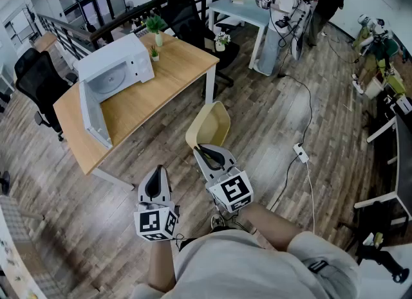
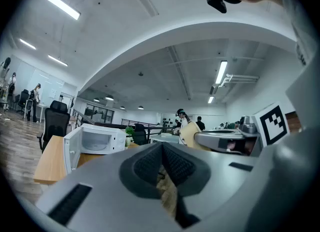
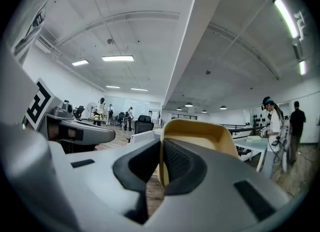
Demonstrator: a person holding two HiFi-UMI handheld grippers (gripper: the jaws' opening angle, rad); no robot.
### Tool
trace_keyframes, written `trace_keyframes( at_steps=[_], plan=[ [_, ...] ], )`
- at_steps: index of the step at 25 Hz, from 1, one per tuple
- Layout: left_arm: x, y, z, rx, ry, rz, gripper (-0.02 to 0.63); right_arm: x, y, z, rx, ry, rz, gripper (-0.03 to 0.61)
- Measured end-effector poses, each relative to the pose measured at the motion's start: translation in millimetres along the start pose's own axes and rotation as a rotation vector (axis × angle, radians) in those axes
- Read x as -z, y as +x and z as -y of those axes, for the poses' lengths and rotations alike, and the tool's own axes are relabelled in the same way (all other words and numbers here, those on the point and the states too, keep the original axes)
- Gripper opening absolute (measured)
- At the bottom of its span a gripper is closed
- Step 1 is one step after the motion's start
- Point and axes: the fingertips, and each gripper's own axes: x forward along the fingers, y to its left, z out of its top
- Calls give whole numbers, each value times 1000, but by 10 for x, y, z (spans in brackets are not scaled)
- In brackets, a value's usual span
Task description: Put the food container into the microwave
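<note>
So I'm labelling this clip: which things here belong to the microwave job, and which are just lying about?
In the job:
- container, gripped in the right claw
- microwave, door open
- table under it

Lying about:
- plants
- chairs
- power strip on the floor
- desk

The person wears a pale grey short-sleeved shirt (image 1: 238,265) with a black buckle (image 1: 315,266) at its right shoulder. Beyond the shirt, the left gripper (image 1: 155,182) and right gripper (image 1: 211,155) — grey shells, dark ribbed pads — each bear a black-and-white marker cube (image 1: 232,191).
</note>
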Motion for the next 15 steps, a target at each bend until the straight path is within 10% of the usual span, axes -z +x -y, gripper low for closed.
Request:
trace_keyframes(
  at_steps=[15],
  plan=[
    [270,247,298,-68,-14,-20,12,310,-6,314,-103,16,-17,23]
  ],
)
